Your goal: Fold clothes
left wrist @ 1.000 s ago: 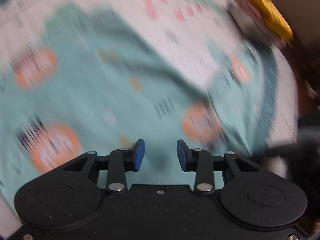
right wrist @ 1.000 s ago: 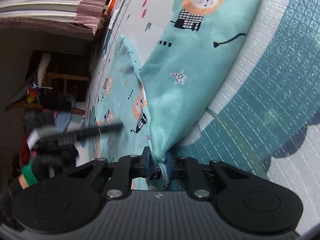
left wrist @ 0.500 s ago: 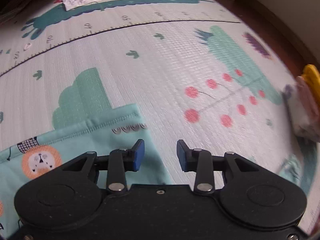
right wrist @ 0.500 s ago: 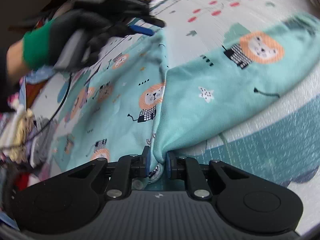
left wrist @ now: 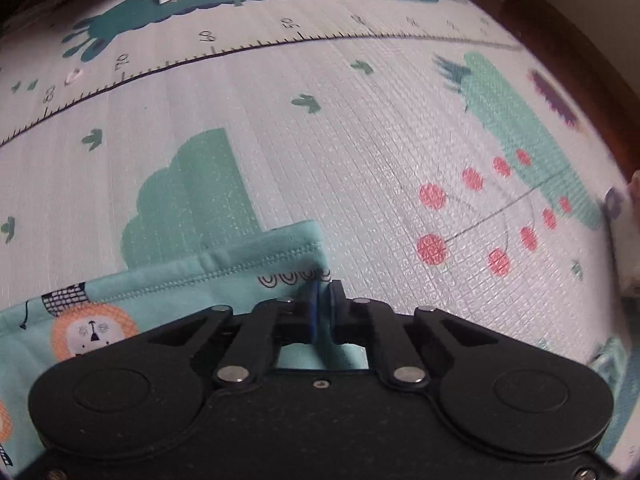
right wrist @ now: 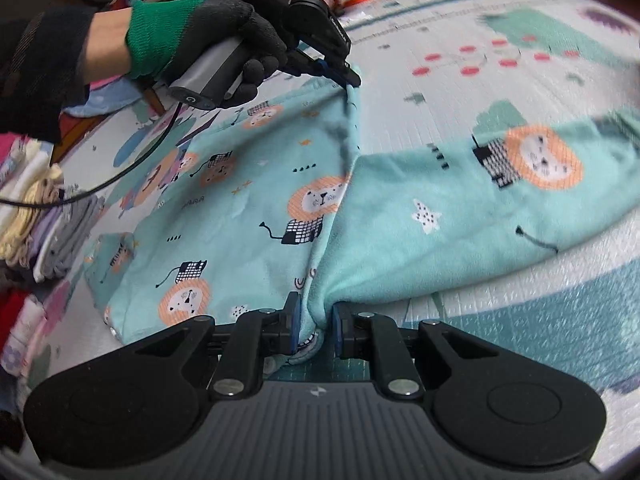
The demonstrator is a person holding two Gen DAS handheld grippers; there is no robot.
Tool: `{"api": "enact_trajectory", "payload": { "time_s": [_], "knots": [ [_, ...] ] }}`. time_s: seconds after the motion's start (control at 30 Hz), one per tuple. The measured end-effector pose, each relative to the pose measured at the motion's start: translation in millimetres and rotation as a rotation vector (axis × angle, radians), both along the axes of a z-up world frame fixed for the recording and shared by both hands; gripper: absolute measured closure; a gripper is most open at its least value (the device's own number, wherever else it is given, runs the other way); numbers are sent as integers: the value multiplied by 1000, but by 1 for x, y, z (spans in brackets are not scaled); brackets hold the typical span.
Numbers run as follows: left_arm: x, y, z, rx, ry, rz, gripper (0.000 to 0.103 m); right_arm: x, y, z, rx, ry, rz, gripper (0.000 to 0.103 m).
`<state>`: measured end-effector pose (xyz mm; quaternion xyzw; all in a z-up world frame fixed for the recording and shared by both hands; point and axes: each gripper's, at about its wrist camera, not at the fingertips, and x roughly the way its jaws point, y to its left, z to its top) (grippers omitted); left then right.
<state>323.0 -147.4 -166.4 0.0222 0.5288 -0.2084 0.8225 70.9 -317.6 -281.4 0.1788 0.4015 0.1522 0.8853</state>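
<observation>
the teal lion-print garment point(right wrist: 248, 200) lay spread on the embossed foam play mat point(left wrist: 320, 128), one sleeve flung out to the side. the right gripper point(right wrist: 314, 326) was clamped on a bunched fold at the near edge, cloth pinched between its blue pads. across the cloth the left gripper point(left wrist: 322, 306), held in a hand in a black and green glove point(right wrist: 208, 40), had just been closing and now had its jaws together on the stitched hem corner, a thin bit of fabric caught between them. to my eye the step in hand was getting both corners held for a fold, and it would go best with both grips kept firm and the edge between them pulled taut before lifting. the cloth looked a soft, stretchy knit, double-stitched along the hem, limp enough to sag and crease. folded clothes point(right wrist: 44, 216) sat stacked nearby.
</observation>
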Motion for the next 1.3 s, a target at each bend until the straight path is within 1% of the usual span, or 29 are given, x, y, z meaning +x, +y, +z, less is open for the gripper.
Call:
{"api": "enact_trajectory", "payload": {
  "time_s": [0.07,0.13,0.17,0.3,0.4,0.5,0.57,0.67,0.73,0.87,0.9,0.93,1.1,1.2,1.23,1.27,1.3],
  "knots": [
    [0,13,10,-50,-7,-5,99,-5,11,9,-100,-73,61,85],
    [-1,27,20,-101,-23,-32,99,-11,22,18,-208,-149,124,85],
    [-1,35,24,-115,-27,-40,99,-13,27,21,-251,-175,149,85],
    [0,67,32,-132,-34,-56,99,-24,50,32,-440,-271,261,85],
    [0,91,26,-130,-22,-31,99,-33,70,36,-594,-336,370,85],
    [-1,107,18,-136,-21,-20,99,-37,89,34,-732,-367,476,85],
    [-2,114,12,-138,-22,-22,99,-38,98,30,-795,-366,532,85],
    [-2,113,1,-122,-25,-34,99,-40,112,23,-875,-370,620,85],
    [-1,115,-3,-128,-23,-28,99,-41,121,18,-926,-369,688,85],
    [-3,121,-5,-150,-40,-35,99,-39,133,16,-950,-340,816,85],
    [-4,124,-4,-168,-47,-28,99,-37,134,17,-942,-335,835,85],
    [-4,126,-5,-170,-53,-24,99,-34,135,18,-935,-325,843,85],
    [-9,126,-16,-124,-78,-24,99,-33,135,16,-893,-321,836,84],
    [-15,121,-15,-91,-122,-52,98,-34,132,16,-866,-330,807,83],
    [-16,119,-14,-77,-132,-62,98,-35,129,17,-852,-332,794,79],
    [-16,117,-13,-61,-143,-77,98,-36,125,20,-820,-329,773,72],
    [-17,115,-12,-45,-155,-95,98,-37,121,23,-791,-331,756,69]
  ]
}}
